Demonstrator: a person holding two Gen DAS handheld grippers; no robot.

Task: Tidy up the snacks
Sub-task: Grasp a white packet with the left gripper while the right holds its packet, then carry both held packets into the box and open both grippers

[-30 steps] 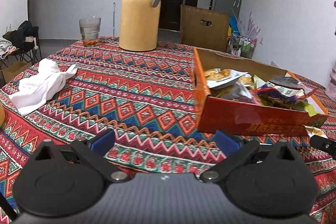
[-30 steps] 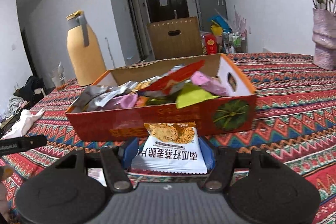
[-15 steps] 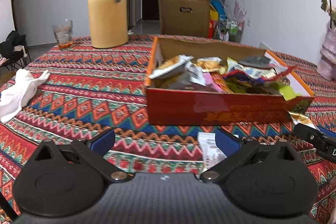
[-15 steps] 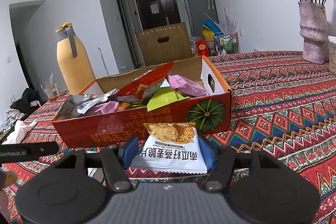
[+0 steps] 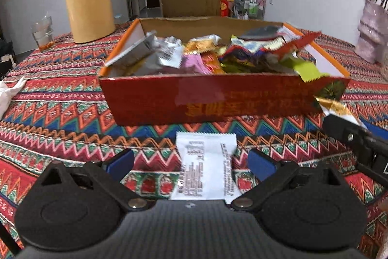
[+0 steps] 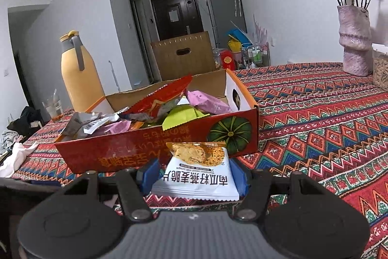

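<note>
Snack packet (image 6: 197,171) pinched between right fingers (image 6: 150,172); left fingers (image 5: 120,160) spread.

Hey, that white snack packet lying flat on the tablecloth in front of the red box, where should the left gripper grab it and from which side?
Probably across its two long side edges, near the middle, coming down from above on the near side. The white packet lies flat, print side up, already between the open left gripper fingers, its short serrated end toward the red box. It's thin, so pinch low against the tablecloth.

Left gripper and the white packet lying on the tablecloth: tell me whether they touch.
Apart. The left wrist view shows patterned cloth on both sides between the white packet and the open left gripper.
</note>
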